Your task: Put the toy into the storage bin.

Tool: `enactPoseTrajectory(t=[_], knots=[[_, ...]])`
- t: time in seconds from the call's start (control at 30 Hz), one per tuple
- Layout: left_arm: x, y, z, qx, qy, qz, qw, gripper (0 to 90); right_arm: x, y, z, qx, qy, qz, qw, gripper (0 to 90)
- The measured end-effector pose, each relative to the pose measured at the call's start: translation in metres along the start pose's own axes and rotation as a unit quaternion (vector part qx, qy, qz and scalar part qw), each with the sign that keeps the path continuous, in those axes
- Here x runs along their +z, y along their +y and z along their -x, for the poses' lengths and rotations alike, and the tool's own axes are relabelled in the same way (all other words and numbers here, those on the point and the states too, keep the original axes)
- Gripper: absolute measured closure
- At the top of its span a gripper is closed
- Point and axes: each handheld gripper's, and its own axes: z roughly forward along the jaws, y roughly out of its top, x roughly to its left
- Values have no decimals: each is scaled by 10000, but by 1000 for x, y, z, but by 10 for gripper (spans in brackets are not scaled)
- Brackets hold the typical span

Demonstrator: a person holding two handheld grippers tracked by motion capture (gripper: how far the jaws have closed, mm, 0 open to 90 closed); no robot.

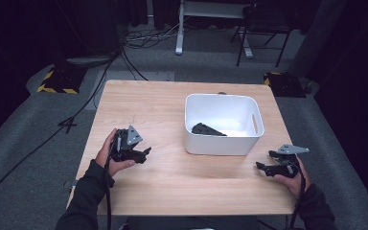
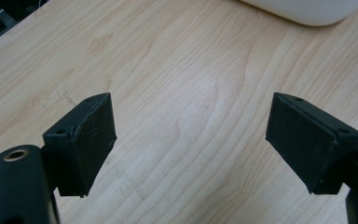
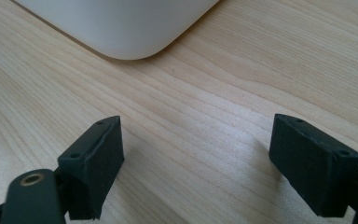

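Wooden table (image 1: 172, 177) holds unlabelled white bin (image 1: 223, 143), perhaps containing black parts (image 1: 207, 130).

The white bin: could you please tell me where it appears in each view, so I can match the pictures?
High view: the white bin stands right of centre on the table, between both grippers.
Left gripper view: its rounded corner cuts the top edge, at the right.
Right gripper view: its rounded corner spans the top left.
Shared landmark: the wood-grain tabletop.

The person's left hand (image 1: 111, 154) holds the black two-jaw left gripper (image 1: 146, 152) low over the counter, fingers (image 2: 91, 140) spread wide with nothing between. The right hand (image 1: 294, 178) holds the black right gripper (image 1: 264, 160) likewise, gaping.
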Motion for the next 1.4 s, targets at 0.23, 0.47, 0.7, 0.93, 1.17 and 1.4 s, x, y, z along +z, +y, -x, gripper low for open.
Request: enactPoseTrajectory(t=[0.23,0.47,0.7,0.93,1.17,1.4], knots=[[-2,-13,2,10,42,-139,9999,161,0,0,0,-2,-1,1,10000,178],[-4,-23,3,-136,-116,-215,9996,161,0,0,0,1,-1,0,10000,178],[-6,-34,7,-68,52,-295,9995,161,0,0,0,1,-1,-1,10000,177],[-9,-47,9,-188,22,-324,9993,161,0,0,0,-1,-1,1,10000,178],[-12,-58,12,-252,49,-336,9991,161,0,0,0,-1,-1,1,10000,178],[-16,-69,13,-372,19,-340,9987,161,0,0,0,-1,-1,1,10000,178]])
